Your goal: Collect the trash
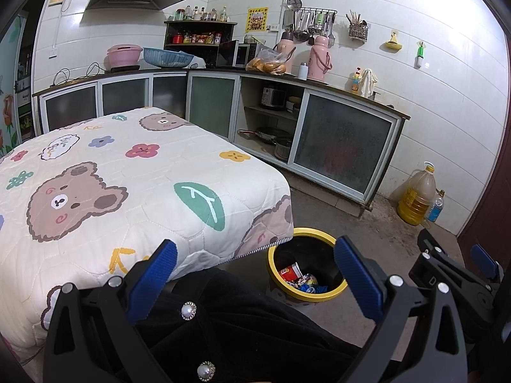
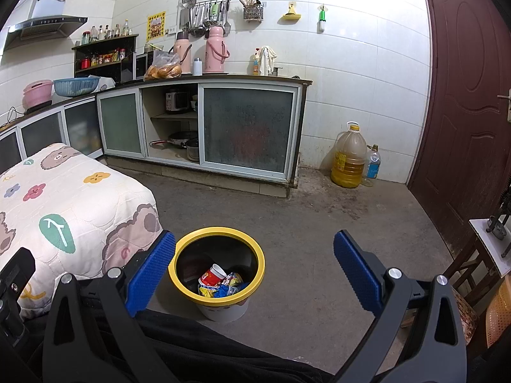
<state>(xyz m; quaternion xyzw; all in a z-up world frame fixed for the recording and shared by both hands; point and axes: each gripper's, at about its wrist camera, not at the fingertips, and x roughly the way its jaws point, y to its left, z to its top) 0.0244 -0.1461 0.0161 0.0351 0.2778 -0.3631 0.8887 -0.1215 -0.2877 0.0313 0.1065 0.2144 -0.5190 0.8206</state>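
I hold both my left fingers (image 1: 255, 274) and right fingers (image 2: 254, 271) wide and empty above the bin (image 2: 182, 284), since the trash (image 2: 220, 282) already sits inside it beside the tabletop (image 1: 95, 175).

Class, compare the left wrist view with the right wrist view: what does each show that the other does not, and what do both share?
Only the left wrist view shows pearl buttons on dark clothing, and the right tongs at its edge.

Only the right wrist view shows the dark red door and a wooden stool with a white board on it.

Both share the yellow-rimmed bin holding a red cup and wrappers, the bear-print quilt, the oil jug and the kitchen counter. Each view's own tongs, left and right, stand open and empty.
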